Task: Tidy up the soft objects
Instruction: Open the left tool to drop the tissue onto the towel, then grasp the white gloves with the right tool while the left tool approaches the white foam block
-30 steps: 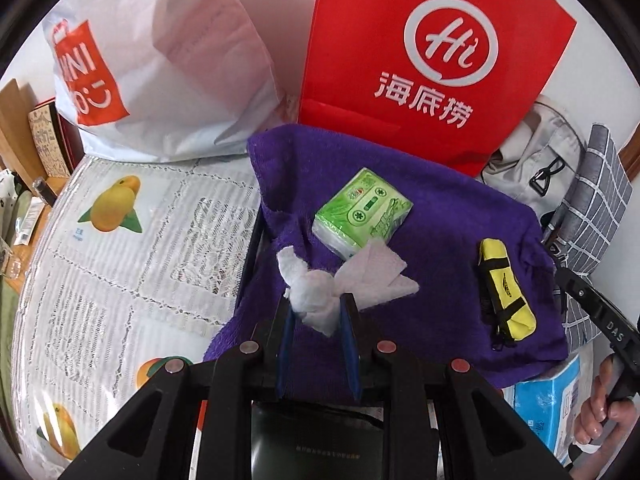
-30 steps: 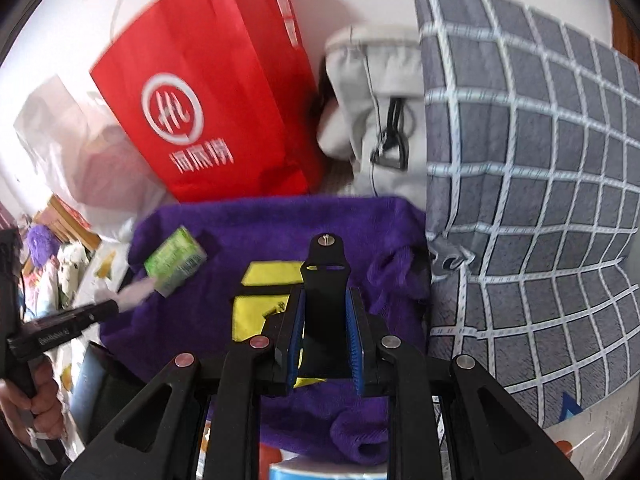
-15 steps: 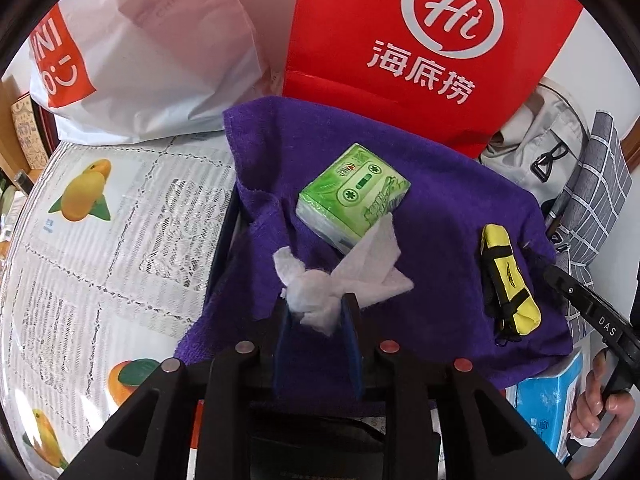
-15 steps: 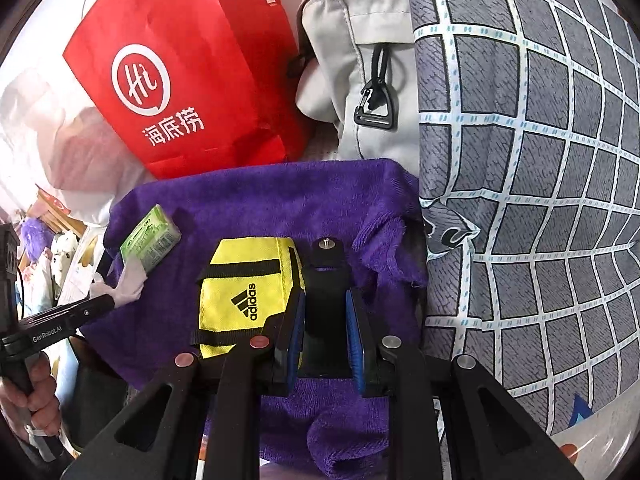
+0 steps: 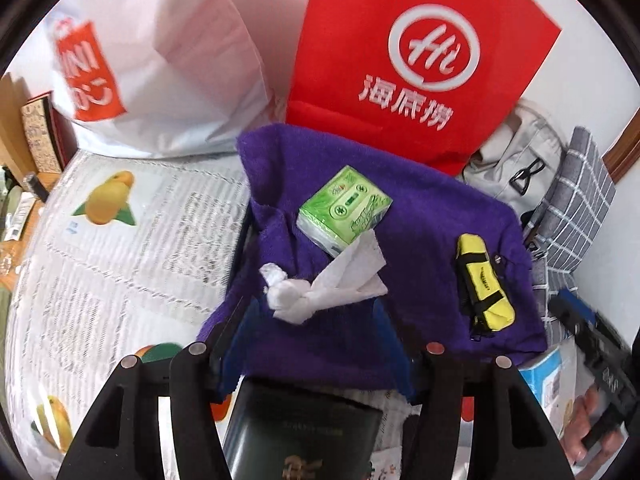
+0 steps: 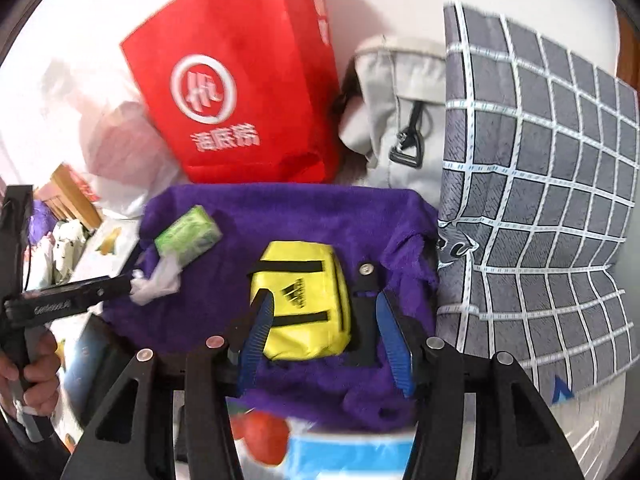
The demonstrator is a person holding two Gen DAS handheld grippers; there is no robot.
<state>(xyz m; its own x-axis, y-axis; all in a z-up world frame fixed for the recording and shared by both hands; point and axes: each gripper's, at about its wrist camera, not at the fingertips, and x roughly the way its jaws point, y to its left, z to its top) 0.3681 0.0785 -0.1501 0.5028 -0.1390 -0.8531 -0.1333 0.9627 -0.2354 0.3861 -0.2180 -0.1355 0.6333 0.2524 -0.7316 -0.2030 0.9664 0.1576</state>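
Both grippers just opening, nothing pinched. Left gripper [image 5: 312, 344] spread wide, tissue [image 5: 320, 292] lying loose just ahead on the towel [image 5: 420, 220]. Right gripper [image 6: 324, 320] wide, jaws flanking the yellow pouch [image 6: 304, 304]. 2 items set down; tidying seemingly unfinished.

Your left wrist camera looks steeply down along its fingers, close over the purple towel [image 5: 420, 240] from its left. Your right wrist camera looks down less steeply from the towel's right end. Both views share the towel, the red bag [image 5: 420, 60] behind it and the yellow pouch [image 6: 304, 300].
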